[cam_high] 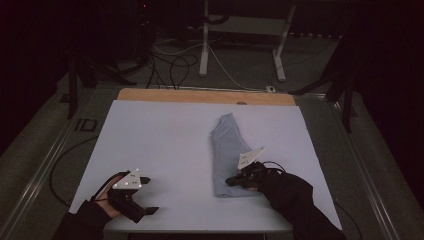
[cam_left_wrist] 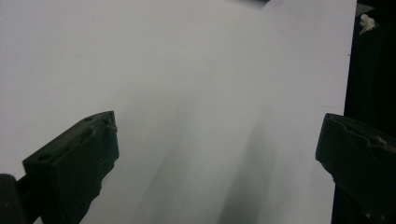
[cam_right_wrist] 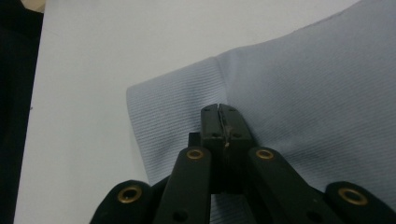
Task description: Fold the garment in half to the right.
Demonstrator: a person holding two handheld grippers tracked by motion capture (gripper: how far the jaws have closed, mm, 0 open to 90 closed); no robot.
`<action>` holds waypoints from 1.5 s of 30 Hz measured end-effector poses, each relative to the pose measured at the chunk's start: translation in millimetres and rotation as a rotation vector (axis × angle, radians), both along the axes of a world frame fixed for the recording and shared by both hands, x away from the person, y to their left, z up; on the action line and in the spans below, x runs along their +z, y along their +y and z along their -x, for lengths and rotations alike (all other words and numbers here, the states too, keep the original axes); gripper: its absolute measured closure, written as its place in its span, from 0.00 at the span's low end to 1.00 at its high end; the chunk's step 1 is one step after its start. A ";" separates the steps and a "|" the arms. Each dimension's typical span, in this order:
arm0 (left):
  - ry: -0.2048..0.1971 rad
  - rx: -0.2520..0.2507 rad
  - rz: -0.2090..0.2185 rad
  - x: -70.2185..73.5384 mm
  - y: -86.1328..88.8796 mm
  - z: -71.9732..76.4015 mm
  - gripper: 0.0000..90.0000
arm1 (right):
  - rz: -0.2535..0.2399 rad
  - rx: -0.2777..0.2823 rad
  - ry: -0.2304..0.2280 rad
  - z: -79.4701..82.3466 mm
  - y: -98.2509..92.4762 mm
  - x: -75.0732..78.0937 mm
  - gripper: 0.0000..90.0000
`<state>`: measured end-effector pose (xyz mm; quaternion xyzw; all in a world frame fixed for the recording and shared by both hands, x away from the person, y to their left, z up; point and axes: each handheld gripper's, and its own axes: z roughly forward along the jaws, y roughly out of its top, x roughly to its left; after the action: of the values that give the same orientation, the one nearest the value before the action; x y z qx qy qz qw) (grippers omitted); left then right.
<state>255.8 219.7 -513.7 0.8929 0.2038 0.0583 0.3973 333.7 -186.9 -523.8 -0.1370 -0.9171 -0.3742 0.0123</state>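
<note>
White sheet-covered table [cam_high: 165, 145], bare wooden strip [cam_high: 200, 96] showing along its far edge. Pale blue ribbed cloth, folded into a long narrow strip [cam_high: 227, 155], lies right of centre, running from the far half of the sheet down toward the near edge, slightly bent at the top.

Right gripper [cam_high: 235, 181] is at the cloth's near end, coming in from the right; grey three-cornered plate [cam_high: 250, 157] on top tilts up. In the right gripper view the jaws are pressed together tip to tip, resting on the cloth [cam_right_wrist: 299, 107] just beside a folded corner (cannot tell if any fabric is actually pinched between them, tips look flat on the surface). Brass-coloured rivets [cam_right_wrist: 195, 154] visible on the black linkage.

Left gripper [cam_high: 147, 197] sits low at the near left of the sheet, well apart from the cloth, jaws spread wide. Left gripper view confirms: nothing but bare white sheet [cam_left_wrist: 187, 93] between the two black jaw pads [cam_left_wrist: 79, 158], table edge and dark floor off to the right of that view.

Nothing stands between either gripper and the cloth.

Surroundings: dim room, grey carpeted floor [cam_high: 35, 165], tangle of black and white cables [cam_high: 175, 62] beyond the far edge, white metal desk legs [cam_high: 204, 45] further back, dark stand legs [cam_high: 75, 85] either side.

No readable writing or labels anywhere (small dots on the left gripper's plate, too small to make out).
</note>
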 end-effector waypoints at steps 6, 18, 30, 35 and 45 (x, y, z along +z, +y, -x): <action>-0.001 0.001 0.003 0.4 0.2 0.7 0.00 | -0.011 0.009 -0.002 11.2 -3.4 -2.1 1.00; -0.001 -0.003 0.000 0.2 -0.1 0.6 0.00 | -0.023 0.027 -0.023 20.4 -5.3 -3.4 1.00; -0.003 0.004 0.007 0.9 1.2 0.3 0.00 | -0.100 0.001 -0.021 16.5 -5.6 7.4 0.99; -0.005 -0.001 0.007 1.3 1.1 0.7 0.00 | -0.115 0.015 -0.060 17.5 -3.0 19.0 0.95; -0.005 0.002 0.007 1.1 1.7 0.0 0.00 | -0.153 -0.033 -0.051 7.1 -4.0 32.9 0.45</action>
<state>255.8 221.4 -512.5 0.8911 0.2037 0.0601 0.4010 326.7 -190.9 -490.9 -0.1414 -0.8833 -0.4469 -0.0066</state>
